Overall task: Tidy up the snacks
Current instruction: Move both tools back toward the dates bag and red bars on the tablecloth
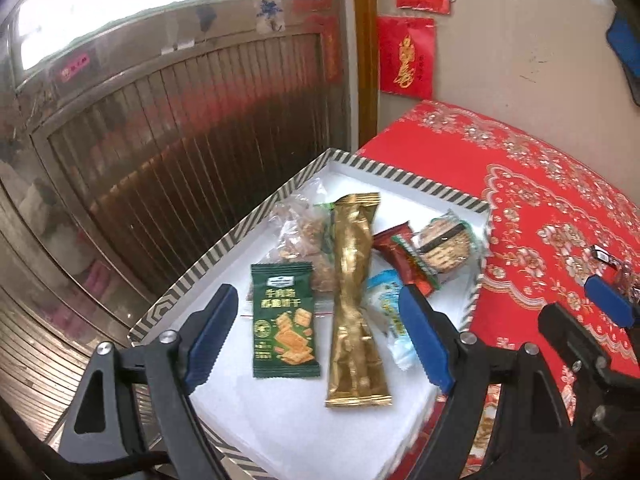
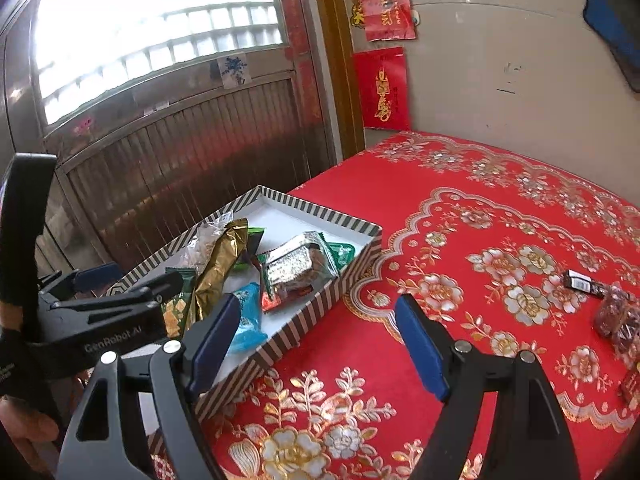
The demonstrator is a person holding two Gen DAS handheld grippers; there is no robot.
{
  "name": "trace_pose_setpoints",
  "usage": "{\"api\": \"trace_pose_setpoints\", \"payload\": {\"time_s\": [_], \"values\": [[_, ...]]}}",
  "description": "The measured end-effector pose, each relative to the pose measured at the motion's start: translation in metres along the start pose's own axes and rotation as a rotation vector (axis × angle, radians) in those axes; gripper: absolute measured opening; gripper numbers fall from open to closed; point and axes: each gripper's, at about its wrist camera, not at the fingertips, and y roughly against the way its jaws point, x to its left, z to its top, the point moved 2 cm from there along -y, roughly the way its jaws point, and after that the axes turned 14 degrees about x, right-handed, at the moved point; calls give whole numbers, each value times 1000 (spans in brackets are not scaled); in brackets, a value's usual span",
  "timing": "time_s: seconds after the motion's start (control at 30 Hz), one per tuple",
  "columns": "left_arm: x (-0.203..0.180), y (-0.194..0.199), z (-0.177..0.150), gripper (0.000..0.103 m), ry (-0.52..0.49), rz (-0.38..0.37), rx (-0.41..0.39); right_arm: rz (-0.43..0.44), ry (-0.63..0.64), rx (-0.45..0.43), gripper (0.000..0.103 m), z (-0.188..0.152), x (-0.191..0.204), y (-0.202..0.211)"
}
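A shallow box with a black-and-white striped rim [image 1: 420,184] holds the snacks on its white floor. In it lie a green cracker packet [image 1: 285,320], a long gold packet [image 1: 354,300], a clear bag of nuts [image 1: 298,236], a red packet [image 1: 404,256], a round cake packet [image 1: 444,246] and a light blue packet [image 1: 390,312]. My left gripper [image 1: 316,295] hovers open over the box's near end, with the green and gold packets showing between its blue pads, untouched. My right gripper [image 2: 320,303] is open and empty above the red cloth, beside the box's right wall [image 2: 340,216].
A red flowered cloth [image 2: 480,220] covers the table. Near its right edge lie a black bar [image 2: 580,280] and a clear bag of dark red snacks [image 2: 618,320]. A metal door [image 1: 180,140] stands behind the box and a wall with red paper hangings [image 2: 382,88] behind the table.
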Motion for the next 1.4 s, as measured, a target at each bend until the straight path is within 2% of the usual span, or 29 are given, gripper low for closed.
{"api": "trace_pose_setpoints", "payload": {"time_s": [0.37,0.5,0.77,1.0,1.2,1.3,1.4], "values": [[-65,28,-5,84,-102,-85,-37,-64,-73,-8,80,-29,-50,34],[-98,33,-10,85,-152,-129,-30,-94,-125,-3,80,-46,-78,47],[-167,41,-18,85,-266,-198,-11,-213,-225,-7,80,-85,-140,82],[-226,40,-24,85,-359,-235,16,-257,-347,-4,80,-111,-192,99],[-265,43,-26,85,-426,-243,18,-290,-370,-16,80,-112,-217,109],[-271,44,-23,85,-425,-246,10,-372,-368,-18,80,-103,-235,115],[-272,38,-19,85,-416,-241,18,-412,-373,-29,80,-92,-254,118]]}}
